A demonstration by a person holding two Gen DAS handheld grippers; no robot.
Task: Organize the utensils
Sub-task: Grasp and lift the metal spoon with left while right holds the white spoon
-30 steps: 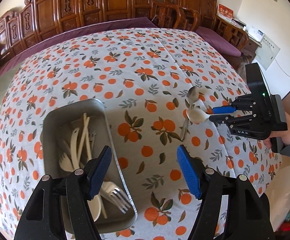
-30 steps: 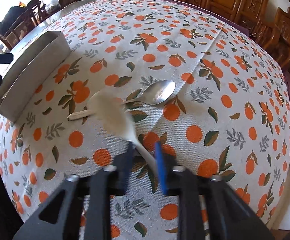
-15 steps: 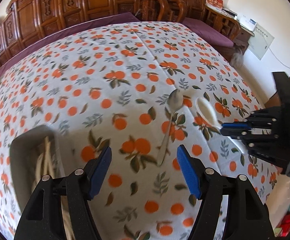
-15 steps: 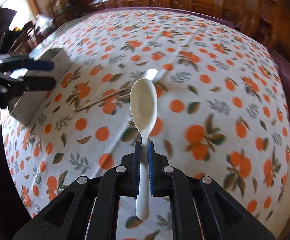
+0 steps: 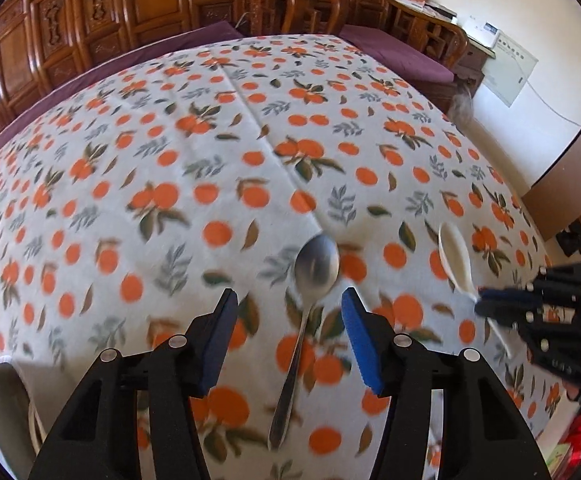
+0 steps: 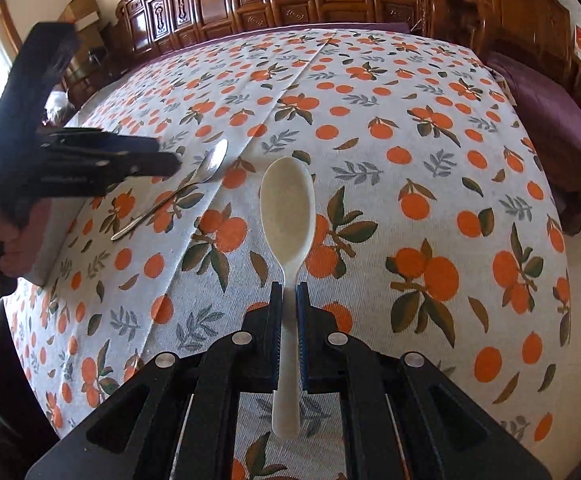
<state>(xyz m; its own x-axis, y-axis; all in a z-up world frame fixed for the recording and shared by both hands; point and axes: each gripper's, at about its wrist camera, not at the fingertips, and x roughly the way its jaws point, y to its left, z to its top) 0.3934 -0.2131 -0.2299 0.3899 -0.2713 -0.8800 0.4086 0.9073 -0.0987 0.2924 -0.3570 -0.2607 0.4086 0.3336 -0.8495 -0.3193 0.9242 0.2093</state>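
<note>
Spoons: your right tool pinched the white spoon mid-handle, bowl forward, clear of the surface; your left tool, spread but closing, straddled the metal spoon lying there, apparently lining up a grasp.

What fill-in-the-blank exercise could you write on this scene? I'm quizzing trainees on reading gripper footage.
1. The right hand-held gripper is shut on a white ____.
2. The metal spoon lies on the ____.
3. The tablecloth is printed with ____.
4. The left hand-held gripper holds ____.

Missing: spoon; tablecloth; oranges; nothing
</note>
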